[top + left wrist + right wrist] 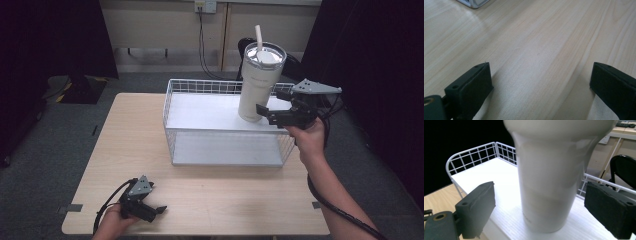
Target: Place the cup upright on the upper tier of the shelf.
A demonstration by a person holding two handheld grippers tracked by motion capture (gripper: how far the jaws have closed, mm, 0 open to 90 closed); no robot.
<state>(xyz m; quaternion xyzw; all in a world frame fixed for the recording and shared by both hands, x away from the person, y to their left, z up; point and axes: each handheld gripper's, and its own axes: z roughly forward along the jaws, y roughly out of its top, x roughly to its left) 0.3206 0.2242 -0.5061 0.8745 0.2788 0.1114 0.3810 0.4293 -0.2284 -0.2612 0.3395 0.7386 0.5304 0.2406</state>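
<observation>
Two grippers are out over the pale wooden table [130, 145], and they are well apart from each other. The right gripper [267, 111], held up in the person's right hand [309, 140] at the far right side, points its jaws at the lower part of a tall cream tumbler [257, 85]. The tumbler stands upright on the white top shelf of a white wire basket [172, 100], toward the shelf's right end, with a clear lid and a white straw [259, 37] sticking up from it. In the right gripper view the tumbler [549, 177] rises between the two black jaws, which stand wide apart, a clear gap showing on each side of the cup's narrow base, so they have hold of nothing. From the high view I would say the jaw tips are level with the tumbler's foot, though the angle makes it hard to judge how far past it they reach. The left gripper [159, 210] sits low at the near left corner of the table, in the person's left hand [112, 220], its cable looping behind it. In the left gripper view its jaws also stand wide apart with bare wood grain between them, and a corner of the basket [474, 3] shows at the top left edge.
</observation>
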